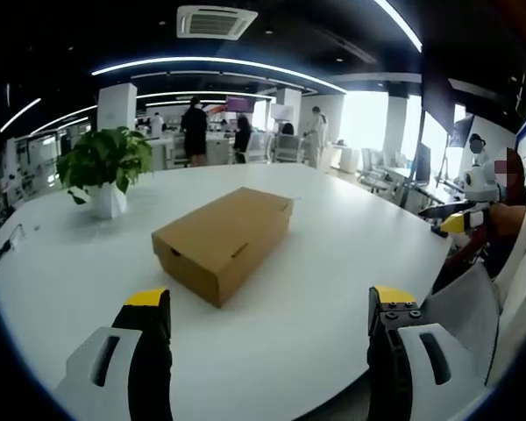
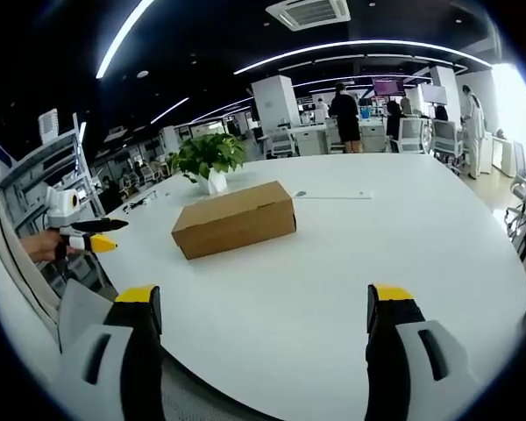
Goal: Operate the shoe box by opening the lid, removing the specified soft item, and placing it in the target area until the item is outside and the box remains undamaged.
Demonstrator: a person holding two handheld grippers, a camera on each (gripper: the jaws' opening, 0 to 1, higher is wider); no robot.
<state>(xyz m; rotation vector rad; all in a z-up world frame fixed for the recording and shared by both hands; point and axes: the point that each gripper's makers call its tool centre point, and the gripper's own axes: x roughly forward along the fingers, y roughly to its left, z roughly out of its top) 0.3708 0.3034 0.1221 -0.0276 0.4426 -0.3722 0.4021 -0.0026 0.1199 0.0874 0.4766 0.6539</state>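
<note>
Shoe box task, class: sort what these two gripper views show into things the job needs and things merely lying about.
Needed:
shoe box, lid shut
left gripper, open
right gripper, open

Lying about:
potted plant
white table
office desks behind

White table [image 1: 333, 263], closed cardboard shoe box [image 1: 223, 241], potted plant [image 1: 105, 171], perhaps papers beyond.

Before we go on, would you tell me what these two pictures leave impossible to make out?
- Contents of the shoe box: the closed lid hides them in both gripper views, so the soft item is unseen.
- The box's far sides: turned away from both cameras.
- Plant pot: its lower part sits behind the box in the right gripper view.
- Small items by the table edge: too small and warped to identify in the left gripper view.
</note>
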